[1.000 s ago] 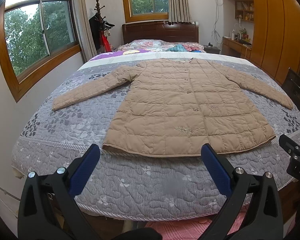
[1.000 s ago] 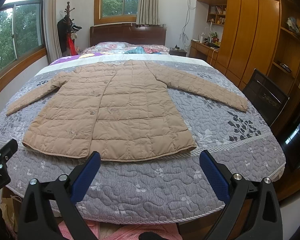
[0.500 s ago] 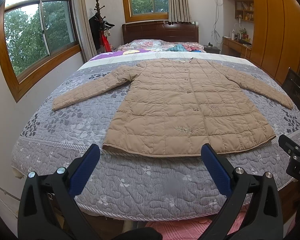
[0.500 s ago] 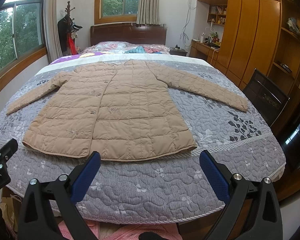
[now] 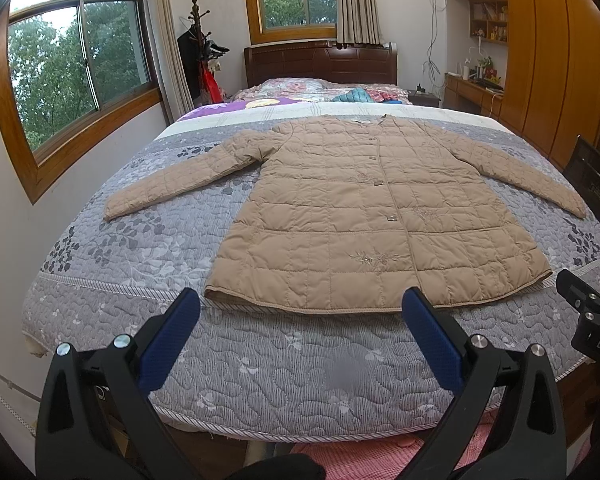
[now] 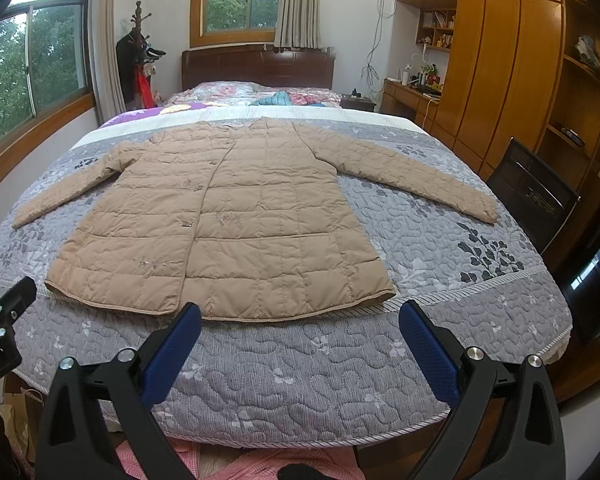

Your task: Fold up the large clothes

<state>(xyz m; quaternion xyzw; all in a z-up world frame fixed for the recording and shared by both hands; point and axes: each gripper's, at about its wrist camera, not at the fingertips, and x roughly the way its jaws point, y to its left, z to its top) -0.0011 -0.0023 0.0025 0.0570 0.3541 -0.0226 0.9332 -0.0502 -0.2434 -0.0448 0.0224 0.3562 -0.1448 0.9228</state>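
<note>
A tan quilted coat [image 5: 364,216] [image 6: 228,224] lies flat and buttoned on the grey floral bedspread [image 5: 260,364] [image 6: 300,360], both sleeves spread out to the sides, hem toward me. My left gripper [image 5: 300,312] hovers open at the foot of the bed, just short of the hem, with nothing between its blue pads. My right gripper [image 6: 300,316] is likewise open and empty in front of the hem's right half. Each gripper shows at the edge of the other's view.
The wooden headboard [image 5: 320,60] and a heap of colourful bedding [image 5: 356,94] lie at the far end. A coat stand [image 5: 198,52] is by the left window. A black chair [image 6: 532,192] and wooden wardrobe [image 6: 512,80] flank the bed's right side. Pink checked cloth [image 6: 260,464] lies below.
</note>
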